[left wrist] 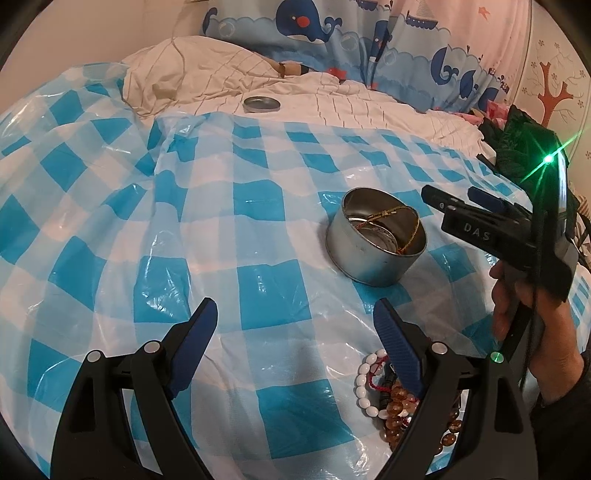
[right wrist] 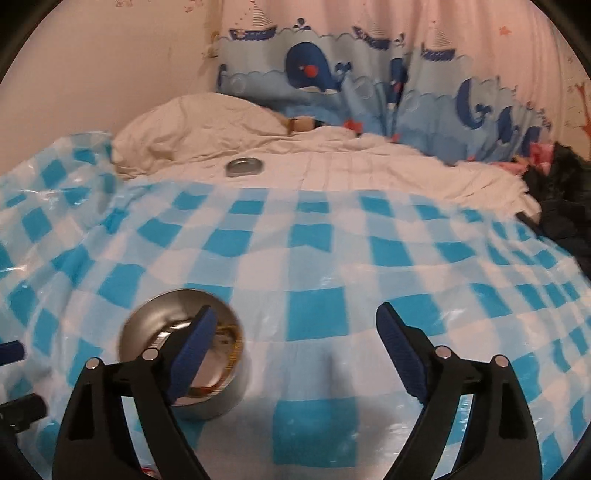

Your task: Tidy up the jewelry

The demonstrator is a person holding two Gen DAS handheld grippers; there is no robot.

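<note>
A round metal tin stands open on the blue-and-white checked plastic sheet, with a gold chain and a silver piece inside. It also shows in the right wrist view, behind the left finger. A heap of bead bracelets, white, amber and red, lies under my left gripper's right finger. My left gripper is open and empty. My right gripper, also in the left wrist view, is open and empty, just right of the tin.
The tin's lid lies on the white quilt beyond the sheet. A pillow and whale-print curtain are at the back. Dark clothing is piled at the right edge.
</note>
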